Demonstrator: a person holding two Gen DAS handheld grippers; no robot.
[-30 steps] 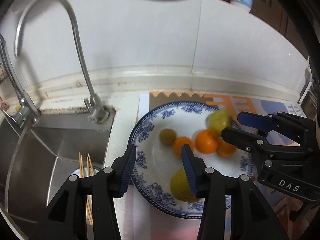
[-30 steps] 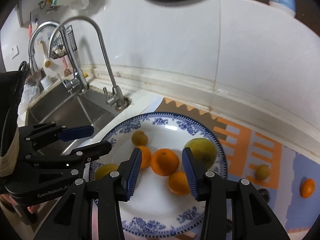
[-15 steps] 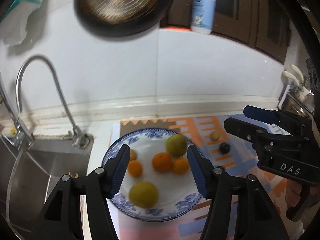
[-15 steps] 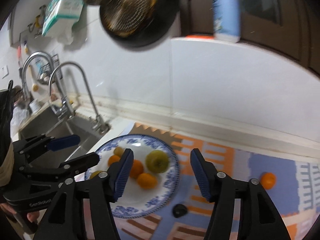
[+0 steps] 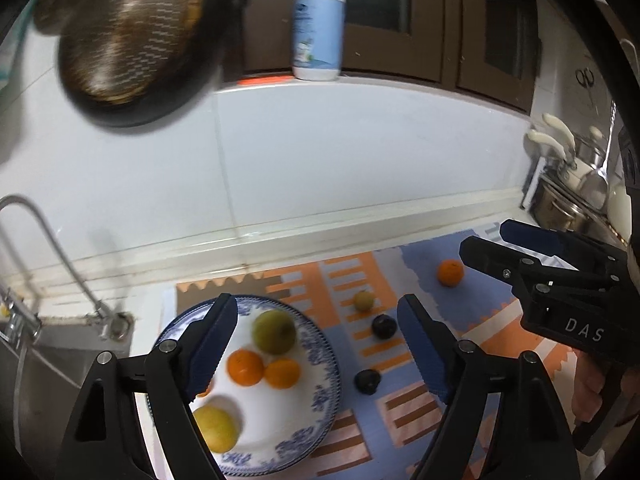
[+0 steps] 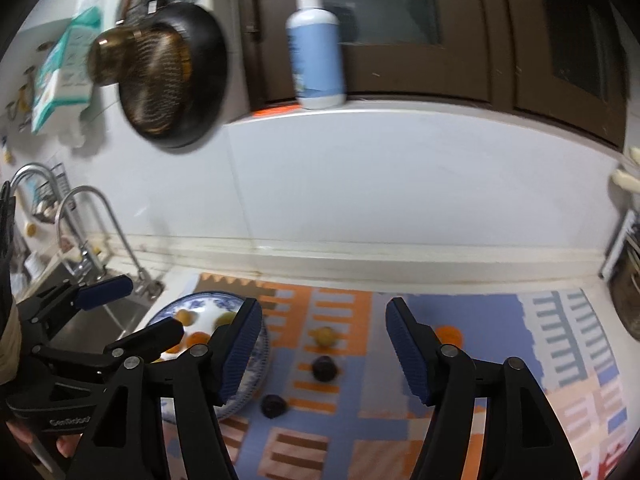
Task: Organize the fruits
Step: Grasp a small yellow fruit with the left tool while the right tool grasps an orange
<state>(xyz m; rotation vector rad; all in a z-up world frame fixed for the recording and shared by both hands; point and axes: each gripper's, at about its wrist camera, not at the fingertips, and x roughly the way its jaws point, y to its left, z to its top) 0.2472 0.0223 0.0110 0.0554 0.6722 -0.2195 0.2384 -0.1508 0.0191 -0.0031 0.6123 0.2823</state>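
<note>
Left wrist view, left gripper (image 5: 320,344) spread empty over blue-patterned plate (image 5: 320,412), jaws just opened, right gripper (image 6: 322,350) likewise, nothing held.

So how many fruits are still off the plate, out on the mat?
4: an orange farthest right, a small yellow-green fruit by the plate, and two dark fruits nearer. More may be hidden.

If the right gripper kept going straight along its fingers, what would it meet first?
Probably the patterned mat. The open, empty right gripper frames the nearer dark fruit and a small yellow fruit beyond it; depth is unclear, so the dark fruit could come first.
</note>
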